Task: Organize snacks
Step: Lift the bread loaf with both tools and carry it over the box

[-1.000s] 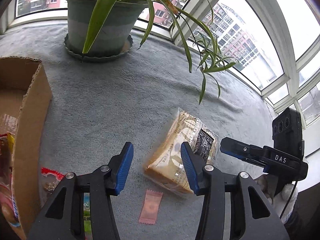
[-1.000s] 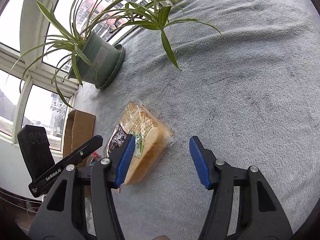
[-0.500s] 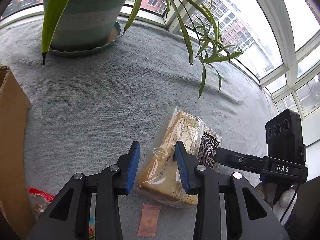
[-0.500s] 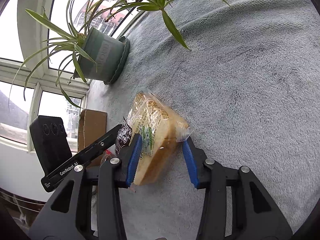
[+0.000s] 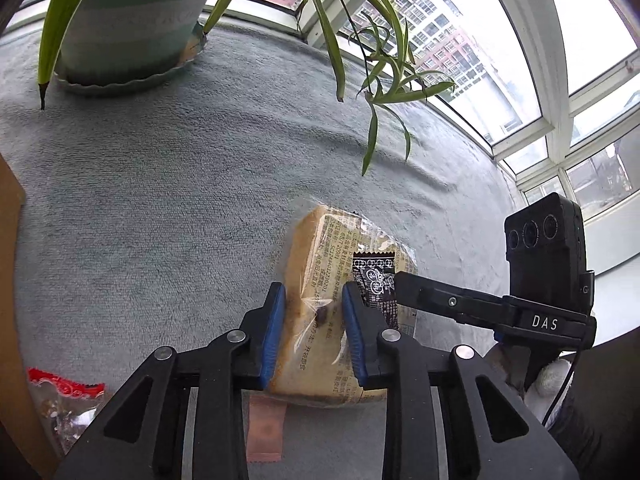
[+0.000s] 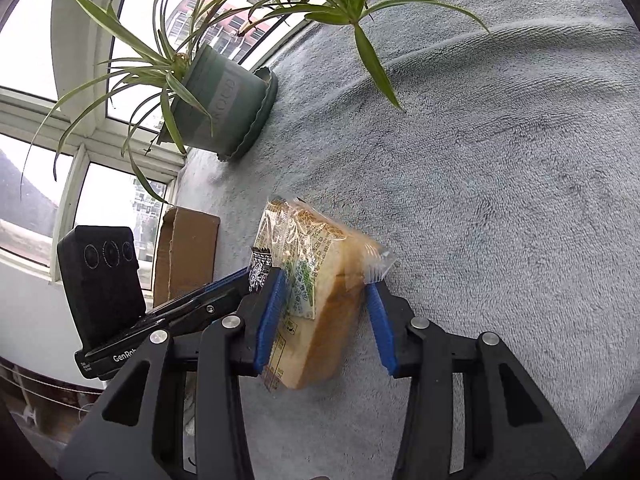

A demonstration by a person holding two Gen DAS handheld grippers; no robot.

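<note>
a grey blanket carries a potted plant at the window and, nearer than the plant, a box and the bread pack. the left tongs have just been closing and now pinch one end of the pack, while the right tongs clamp it from the other side, pads against the wrapper. a pink sachet lies just under the pack, a red-topped bag beside the box.
</note>
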